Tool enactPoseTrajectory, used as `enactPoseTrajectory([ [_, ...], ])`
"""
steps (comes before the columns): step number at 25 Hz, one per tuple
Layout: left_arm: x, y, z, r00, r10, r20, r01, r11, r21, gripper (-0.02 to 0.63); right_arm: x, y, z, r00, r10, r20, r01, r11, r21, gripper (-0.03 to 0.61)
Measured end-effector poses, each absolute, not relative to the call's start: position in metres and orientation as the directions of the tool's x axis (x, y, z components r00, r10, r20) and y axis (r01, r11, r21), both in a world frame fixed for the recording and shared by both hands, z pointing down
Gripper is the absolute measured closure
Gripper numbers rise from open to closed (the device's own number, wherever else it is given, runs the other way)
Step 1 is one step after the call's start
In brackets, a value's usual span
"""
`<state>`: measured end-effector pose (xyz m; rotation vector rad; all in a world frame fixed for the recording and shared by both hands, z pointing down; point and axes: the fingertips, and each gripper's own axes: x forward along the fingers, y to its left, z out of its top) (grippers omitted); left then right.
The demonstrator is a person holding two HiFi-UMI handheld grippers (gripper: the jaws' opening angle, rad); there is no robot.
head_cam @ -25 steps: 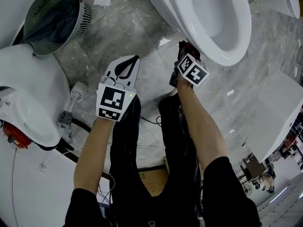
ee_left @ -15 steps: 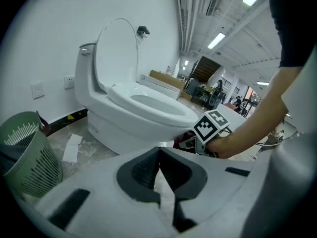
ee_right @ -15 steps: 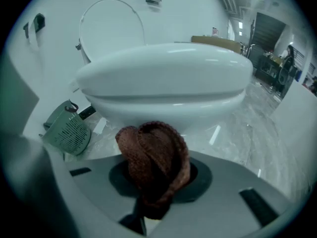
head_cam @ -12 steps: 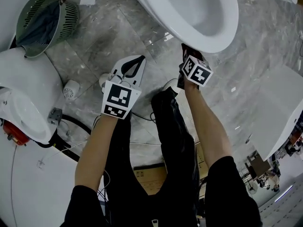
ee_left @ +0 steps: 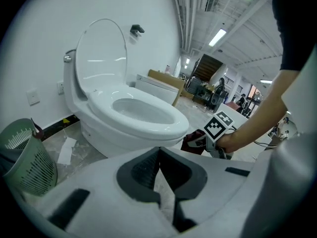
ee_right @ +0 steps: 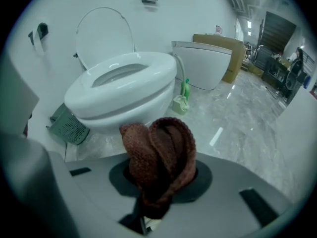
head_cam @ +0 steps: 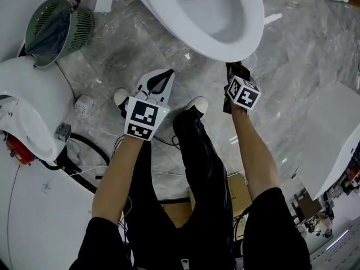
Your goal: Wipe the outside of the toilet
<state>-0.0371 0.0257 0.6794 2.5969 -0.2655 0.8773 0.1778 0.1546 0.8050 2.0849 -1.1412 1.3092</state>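
Note:
The white toilet (head_cam: 197,16) fills the top of the head view, its seat down and lid up (ee_left: 101,51). My right gripper (head_cam: 236,72) is shut on a bunched brown knitted cloth (ee_right: 158,157), held just below the front rim of the bowl (ee_right: 124,98). In the left gripper view that cloth (ee_left: 195,142) sits close under the bowl's front. My left gripper (head_cam: 159,79) is shut with nothing between its jaws and hovers over the marble floor, a short way in front of the bowl.
A green mesh waste basket (head_cam: 53,24) stands at the left of the toilet. Another white toilet (head_cam: 22,100) lies at the far left, with a hose and fittings (head_cam: 73,151) beside it. A green bottle (ee_right: 184,89) stands right of the bowl. My feet (head_cam: 194,104) are close to the bowl.
The toilet has slid left and up in the head view. My right gripper with the cloth has moved right along the front rim. The left gripper has barely shifted.

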Motion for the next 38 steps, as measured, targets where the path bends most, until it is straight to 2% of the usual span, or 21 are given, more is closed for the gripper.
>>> enactPoseTrajectory([
  [8, -0.029, 0.036, 0.603, 0.757, -0.123, 0.641, -0.367, -0.893, 0.262, 0.606, 0.174, 0.177, 0.709, 0.145, -0.487, 0.862, -0.908, -0.412, -0.080, 0.492],
  [11, -0.025, 0.025, 0.549, 0.759, -0.168, 0.630, -0.400, -0.882, 0.247, 0.606, 0.170, 0.168, 0.652, 0.123, -0.539, 0.833, -0.929, -0.358, -0.095, 0.492],
  [18, -0.023, 0.029, 0.404, 0.773, -0.238, 0.588, -0.408, -0.897, 0.173, 0.606, 0.168, 0.156, 0.498, 0.128, -0.650, 0.749, -0.930, -0.340, -0.137, 0.492],
  [28, -0.016, 0.019, 0.231, 0.833, -0.319, 0.452, -0.402, -0.911, 0.097, 0.606, 0.144, 0.119, 0.295, 0.120, -0.803, 0.584, -0.953, -0.258, -0.159, 0.491],
  [38, -0.004, 0.000, 0.106, 0.892, -0.348, 0.289, -0.363, -0.932, 0.001, 0.606, 0.108, 0.076, 0.144, 0.019, -0.924, 0.381, -0.972, -0.107, -0.211, 0.491],
])
